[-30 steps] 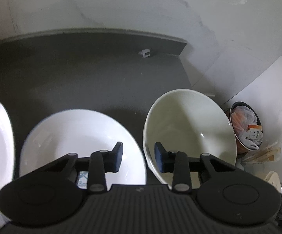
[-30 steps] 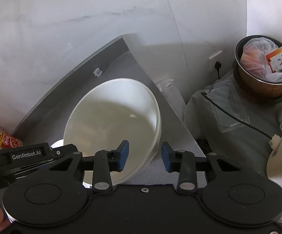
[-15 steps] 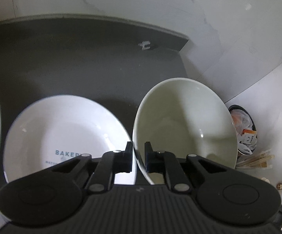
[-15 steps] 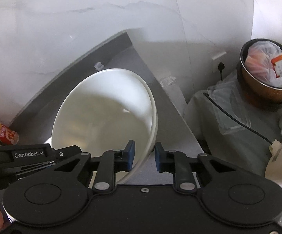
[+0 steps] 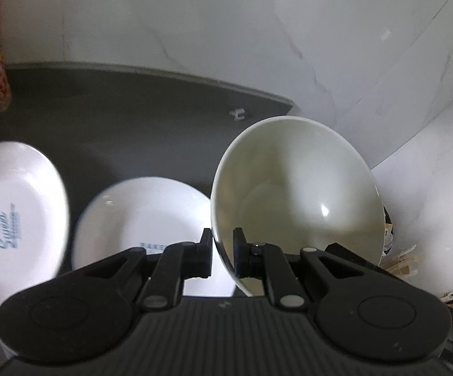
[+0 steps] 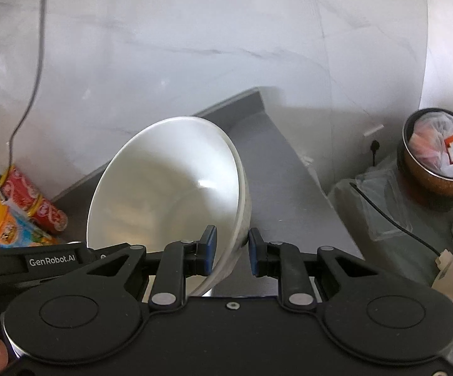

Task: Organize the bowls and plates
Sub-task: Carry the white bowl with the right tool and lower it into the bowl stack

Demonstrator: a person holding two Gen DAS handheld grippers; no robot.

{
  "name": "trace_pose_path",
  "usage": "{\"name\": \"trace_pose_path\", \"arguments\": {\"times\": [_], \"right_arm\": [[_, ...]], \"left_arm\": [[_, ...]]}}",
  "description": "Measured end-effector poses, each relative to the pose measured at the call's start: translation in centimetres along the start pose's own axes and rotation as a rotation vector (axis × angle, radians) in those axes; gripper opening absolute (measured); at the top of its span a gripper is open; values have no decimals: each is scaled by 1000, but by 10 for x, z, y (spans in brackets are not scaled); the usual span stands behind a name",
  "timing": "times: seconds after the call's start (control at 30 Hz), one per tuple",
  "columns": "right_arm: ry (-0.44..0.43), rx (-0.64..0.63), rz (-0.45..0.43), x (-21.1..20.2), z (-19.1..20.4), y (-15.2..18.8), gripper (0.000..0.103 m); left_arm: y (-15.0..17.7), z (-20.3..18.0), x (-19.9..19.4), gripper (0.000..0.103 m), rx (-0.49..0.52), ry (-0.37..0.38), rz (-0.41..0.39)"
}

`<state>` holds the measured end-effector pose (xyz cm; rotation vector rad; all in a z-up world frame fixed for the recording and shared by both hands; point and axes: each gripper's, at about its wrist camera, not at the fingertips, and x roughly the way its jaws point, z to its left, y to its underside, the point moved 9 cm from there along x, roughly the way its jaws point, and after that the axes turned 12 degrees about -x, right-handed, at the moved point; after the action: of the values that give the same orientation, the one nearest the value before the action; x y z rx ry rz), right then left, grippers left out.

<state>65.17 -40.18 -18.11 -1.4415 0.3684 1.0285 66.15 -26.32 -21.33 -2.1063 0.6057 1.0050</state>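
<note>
My L gripper (image 5: 222, 252): jaws nearly closed, pinching the near rim of the cream bowl (image 5: 295, 194), 1 pad inside the wall, 1 outside. Bowl held tilted, mouth toward the cam, raised off the dark grey counter (image 5: 132, 116). My R gripper (image 6: 232, 252): jaws straddle the opposite rim of the same bowl (image 6: 166, 206), L pad on the inner wall; R pad looks a touch clear of the outer wall, so can't tell if it truly clamps. Next out, L view: white plate w/ blue print (image 5: 141, 219) flat on the counter just beside the bowl, partly behind my L finger; 2nd white plate w/ blue script (image 5: 16, 213) further left, blurred, near the 1st plate, can't tell if touching. Small white clip (image 5: 237, 114) on the counter near the back edge. Red can (image 6: 35, 200) and orange-lidded snack tube (image 6: 3, 222) at the counter's far left by the marble wall (image 6: 195, 47). Off the counter's right end, R view: brown bin w/ plastic liner and wrappers (image 6: 436, 159), black cable (image 6: 395, 219) over grey cloth.
</note>
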Motion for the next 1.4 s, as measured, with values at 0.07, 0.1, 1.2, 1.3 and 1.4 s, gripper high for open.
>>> {"name": "trace_pose_path", "arguments": {"times": [0.07,0.1,1.2,1.3,1.4], "right_arm": [[-3,-8,-6,-7,11,0,21],[-4,-9,-10,-9,16,0,21],[65,15,6,-91,103,97,21],[67,9,20,-93,109,107,21],[62,11,35,-92,113,117,21]], "left_arm": [[-3,6,-12,11,4,6,-8],[-4,9,-19,11,5,11,-14],[70,97,-120,11,66,72,56],[79,108,-122,11,69,58,67],[85,118,-124,11,65,47,78]]}}
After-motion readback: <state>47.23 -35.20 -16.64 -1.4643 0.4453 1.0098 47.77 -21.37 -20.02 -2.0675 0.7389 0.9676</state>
